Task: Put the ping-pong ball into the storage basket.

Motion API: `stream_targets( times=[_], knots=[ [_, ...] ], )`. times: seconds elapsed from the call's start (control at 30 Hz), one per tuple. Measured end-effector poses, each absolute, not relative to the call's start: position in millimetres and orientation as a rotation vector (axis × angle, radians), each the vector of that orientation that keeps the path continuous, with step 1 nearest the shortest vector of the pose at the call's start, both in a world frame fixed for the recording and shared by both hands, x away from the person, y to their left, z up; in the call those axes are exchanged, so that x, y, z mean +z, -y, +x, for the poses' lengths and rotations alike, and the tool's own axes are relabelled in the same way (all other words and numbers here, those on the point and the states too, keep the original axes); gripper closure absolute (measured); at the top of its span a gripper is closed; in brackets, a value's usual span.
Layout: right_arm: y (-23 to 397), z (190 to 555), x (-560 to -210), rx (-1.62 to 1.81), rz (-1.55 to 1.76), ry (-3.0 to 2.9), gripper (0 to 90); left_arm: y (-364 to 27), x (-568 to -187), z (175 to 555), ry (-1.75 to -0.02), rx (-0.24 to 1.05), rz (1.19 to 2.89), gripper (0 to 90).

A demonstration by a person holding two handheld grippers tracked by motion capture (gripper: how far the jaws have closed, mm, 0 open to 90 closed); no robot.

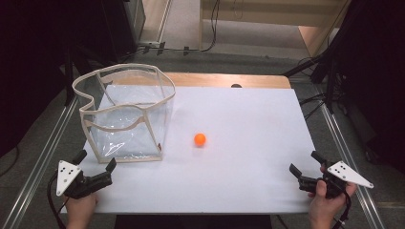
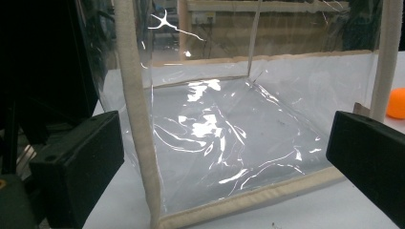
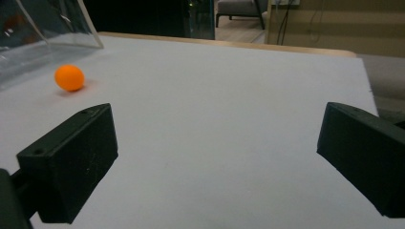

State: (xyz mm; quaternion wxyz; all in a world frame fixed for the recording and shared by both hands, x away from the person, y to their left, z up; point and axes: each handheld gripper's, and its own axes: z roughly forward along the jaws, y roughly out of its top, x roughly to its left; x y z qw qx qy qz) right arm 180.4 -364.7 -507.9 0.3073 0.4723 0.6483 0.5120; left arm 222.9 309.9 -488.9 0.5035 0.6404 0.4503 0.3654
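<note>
Orange ball [image 1: 200, 139] sits mid-table on white sheet [image 1: 239, 181], just right of clear plastic tan-trimmed bin [image 1: 125, 112], probably not touching. Left gripper [image 1: 96, 164] near bin's near-left corner, jaws apart, empty. Right gripper [image 1: 305, 167] near-right, jaws apart, empty.

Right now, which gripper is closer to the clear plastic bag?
Left. The left gripper sits just in front of the clear plastic bag, at its near left corner, jaws open. The right gripper is far off at the table's near right edge, beyond the orange ball.
</note>
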Motion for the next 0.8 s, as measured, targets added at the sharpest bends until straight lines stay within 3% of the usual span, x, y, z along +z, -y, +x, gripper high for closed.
stream_targets(
  times=[0.8],
  knots=[
    [315,229,-473,1.460,1.078,-2.081,0.0,-308,-489,221,-1.070,0.903,1.552,0.0]
  ],
)
